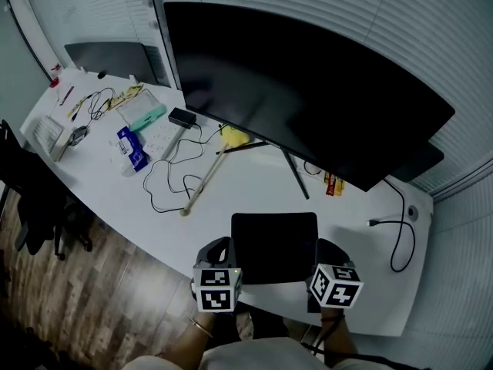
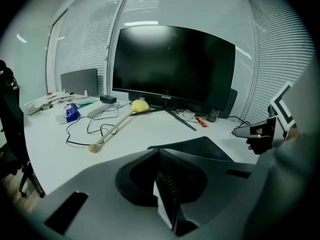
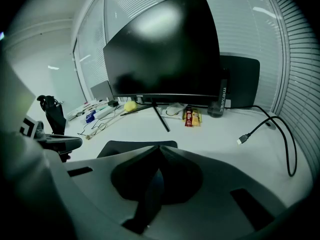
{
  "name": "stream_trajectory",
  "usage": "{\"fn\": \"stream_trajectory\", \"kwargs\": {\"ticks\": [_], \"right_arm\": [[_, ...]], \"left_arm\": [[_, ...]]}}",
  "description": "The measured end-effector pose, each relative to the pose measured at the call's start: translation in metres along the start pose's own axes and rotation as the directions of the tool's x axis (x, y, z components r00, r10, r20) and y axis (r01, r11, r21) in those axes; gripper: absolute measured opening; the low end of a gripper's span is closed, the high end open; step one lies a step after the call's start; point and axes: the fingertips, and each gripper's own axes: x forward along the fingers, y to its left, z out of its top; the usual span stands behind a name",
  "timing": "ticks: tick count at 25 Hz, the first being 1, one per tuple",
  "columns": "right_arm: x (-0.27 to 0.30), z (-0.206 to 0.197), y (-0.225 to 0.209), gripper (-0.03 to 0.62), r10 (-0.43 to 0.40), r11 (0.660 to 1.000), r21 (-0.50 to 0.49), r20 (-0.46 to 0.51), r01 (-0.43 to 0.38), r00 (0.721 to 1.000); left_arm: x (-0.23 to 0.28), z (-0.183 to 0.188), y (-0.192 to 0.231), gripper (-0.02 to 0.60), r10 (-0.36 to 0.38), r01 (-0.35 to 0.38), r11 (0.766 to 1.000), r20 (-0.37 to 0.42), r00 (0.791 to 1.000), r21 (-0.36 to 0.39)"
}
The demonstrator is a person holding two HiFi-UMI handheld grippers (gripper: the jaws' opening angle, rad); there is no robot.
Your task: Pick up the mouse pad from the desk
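Observation:
A black rectangular mouse pad [image 1: 275,241] lies flat on the white desk [image 1: 231,195], close to the front edge and below the monitor. My left gripper [image 1: 224,245] hovers at the pad's left edge, my right gripper [image 1: 323,247] at its right edge. Both have their jaws together with nothing between them. In the left gripper view the shut jaws [image 2: 159,152] point over the pad's near corner [image 2: 200,145]. In the right gripper view the shut jaws [image 3: 159,149] sit just behind the pad [image 3: 131,147].
A large curved monitor [image 1: 308,91] on a thin-legged stand fills the back of the desk. A wooden stick with a yellow head [image 1: 206,177], black cables [image 1: 166,177], a blue packet [image 1: 132,149] and other small items lie to the left. A loose cable [image 1: 400,241] lies at right.

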Motion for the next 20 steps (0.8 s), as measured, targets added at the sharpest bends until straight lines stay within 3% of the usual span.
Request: {"fn": "stream_trajectory", "kwargs": {"ticks": [6,11,20], "right_arm": [[0.012,-0.013,-0.002,0.032,0.002,1.0,0.002,-0.035,-0.002,0.999],[0.019,-0.017,0.0,0.034,0.011,1.0,-0.003,-0.042,-0.011,0.999],[0.031,-0.015,-0.004,0.042,0.028,1.0,-0.011,-0.061,-0.029,0.998]], "left_arm": [[0.01,-0.013,-0.002,0.017,-0.001,0.001,1.0,-0.032,0.999,0.008],[0.014,-0.012,-0.006,0.018,-0.044,0.043,0.999,-0.022,0.999,-0.024],[0.024,-0.011,-0.001,0.021,-0.034,0.032,0.999,-0.028,0.999,-0.037]]}}
